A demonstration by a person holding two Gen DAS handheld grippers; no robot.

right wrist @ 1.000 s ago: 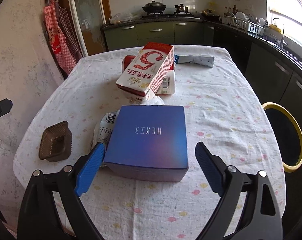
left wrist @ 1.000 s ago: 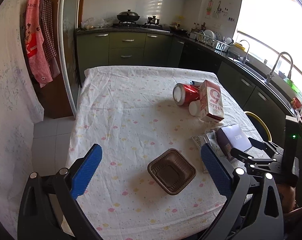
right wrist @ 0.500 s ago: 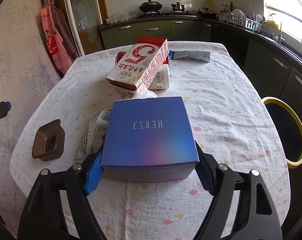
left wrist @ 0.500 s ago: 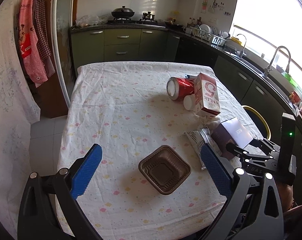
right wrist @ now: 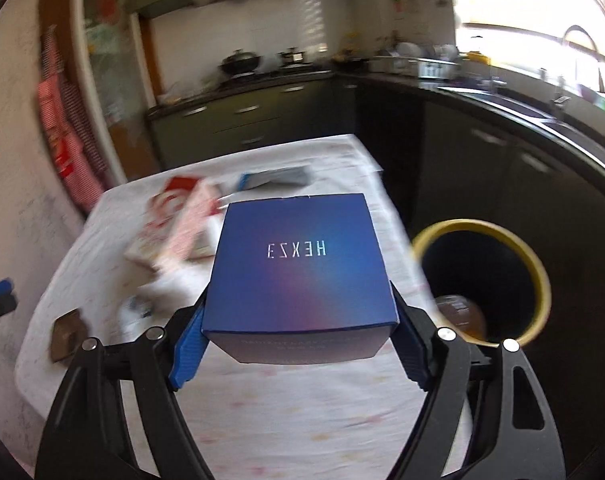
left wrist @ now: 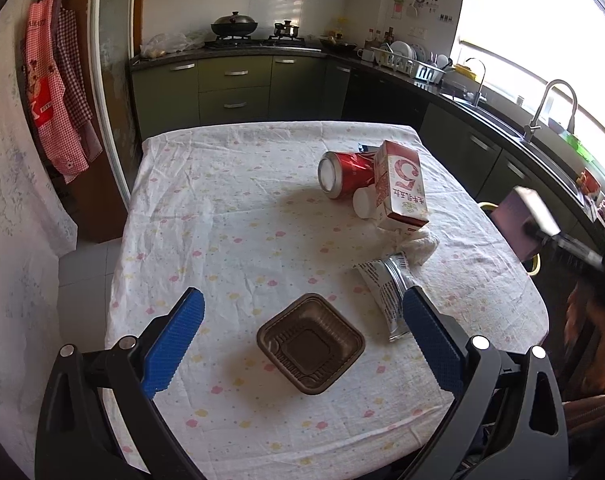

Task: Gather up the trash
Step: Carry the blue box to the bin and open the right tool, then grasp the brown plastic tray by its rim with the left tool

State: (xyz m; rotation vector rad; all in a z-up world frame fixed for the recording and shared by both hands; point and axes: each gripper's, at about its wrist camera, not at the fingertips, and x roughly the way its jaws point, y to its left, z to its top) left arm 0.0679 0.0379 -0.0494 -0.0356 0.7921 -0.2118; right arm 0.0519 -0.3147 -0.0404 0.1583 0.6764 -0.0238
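My right gripper (right wrist: 298, 312) is shut on a blue box (right wrist: 302, 264) printed with pale letters and holds it off the table, beside a yellow-rimmed bin (right wrist: 478, 224). The left wrist view shows that box (left wrist: 522, 220) blurred past the table's right edge. My left gripper (left wrist: 300, 300) stands open over a brown plastic tray (left wrist: 310, 344), apart from it. Farther back lie a red can (left wrist: 342, 174), a red-and-white carton (left wrist: 400, 188), a crumpled tissue (left wrist: 418, 244) and a silver wrapper (left wrist: 386, 284).
A flowered cloth covers the table (left wrist: 230, 208). The bin stands on the floor off the table's right side, with something brown inside. A blue-grey packet (right wrist: 274, 178) lies at the far end. Dark cabinets and a sink (left wrist: 542, 120) line the right wall.
The right gripper's pads closed onto the blue box, lifted it off the wrapper and swung it right toward the bin. The left gripper shifted slightly and stayed open.
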